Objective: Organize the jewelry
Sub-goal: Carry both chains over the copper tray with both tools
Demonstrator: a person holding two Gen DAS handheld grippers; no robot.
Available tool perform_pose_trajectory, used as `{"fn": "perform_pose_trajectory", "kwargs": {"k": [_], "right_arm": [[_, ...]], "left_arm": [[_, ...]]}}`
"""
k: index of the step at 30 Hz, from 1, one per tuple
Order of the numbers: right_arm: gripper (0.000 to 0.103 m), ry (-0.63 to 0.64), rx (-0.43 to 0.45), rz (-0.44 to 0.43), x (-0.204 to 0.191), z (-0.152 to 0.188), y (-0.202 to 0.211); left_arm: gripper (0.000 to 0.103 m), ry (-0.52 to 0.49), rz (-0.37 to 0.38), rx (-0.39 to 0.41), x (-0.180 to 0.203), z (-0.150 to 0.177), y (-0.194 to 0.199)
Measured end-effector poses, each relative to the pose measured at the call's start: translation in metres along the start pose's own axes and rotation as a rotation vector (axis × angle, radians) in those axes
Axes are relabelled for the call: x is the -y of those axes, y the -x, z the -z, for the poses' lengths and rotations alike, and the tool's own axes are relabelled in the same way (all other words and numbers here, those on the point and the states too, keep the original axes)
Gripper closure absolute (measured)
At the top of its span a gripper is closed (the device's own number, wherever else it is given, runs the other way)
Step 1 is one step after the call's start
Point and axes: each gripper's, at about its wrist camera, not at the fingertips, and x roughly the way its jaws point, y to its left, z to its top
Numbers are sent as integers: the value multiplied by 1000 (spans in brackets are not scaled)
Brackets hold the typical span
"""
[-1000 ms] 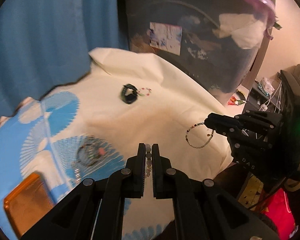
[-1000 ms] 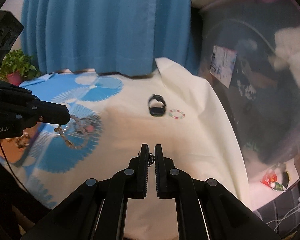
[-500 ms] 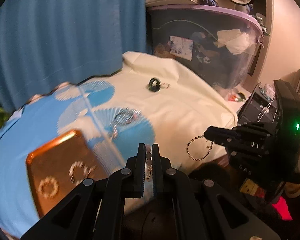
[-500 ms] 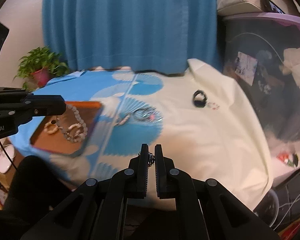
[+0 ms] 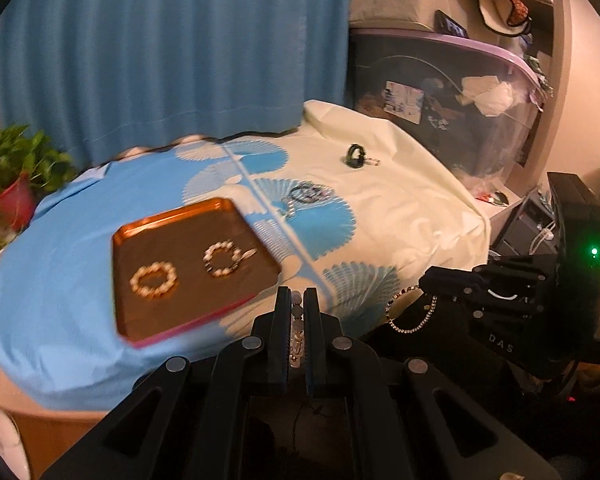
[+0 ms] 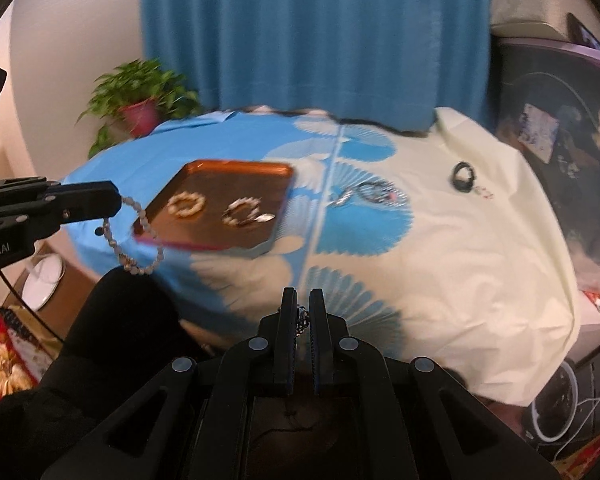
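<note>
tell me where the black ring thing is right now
In the left wrist view the black ring lies on the cream part of the cloth, upper right of centre, beside a small beaded loop and well right of the orange tray.

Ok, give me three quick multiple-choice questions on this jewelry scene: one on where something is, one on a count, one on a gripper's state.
1. Where is the black ring-shaped piece?
A. on the cream part of the cloth
B. in the tray
C. in a gripper

2. How many beaded bracelets lie in the copper tray?
A. none
B. two
C. four

3. What is the left gripper doing?
A. standing open and empty
B. shut on a beaded bracelet
C. pressing the tray

Answers: 1 A, it lies beyond the fan print; 2 B, two bead rings show side by side; 3 B, beads hang from its closed tips.
</note>
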Motion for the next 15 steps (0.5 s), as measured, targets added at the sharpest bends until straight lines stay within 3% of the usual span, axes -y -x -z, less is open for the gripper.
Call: {"fn": "perform_pose_trajectory", "kwargs": {"k": [15], "right_arm": [[97,115,-48,-75,-51,-6,-19]], "left_arm": [[100,87,-79,25,-35,14,12]]}}
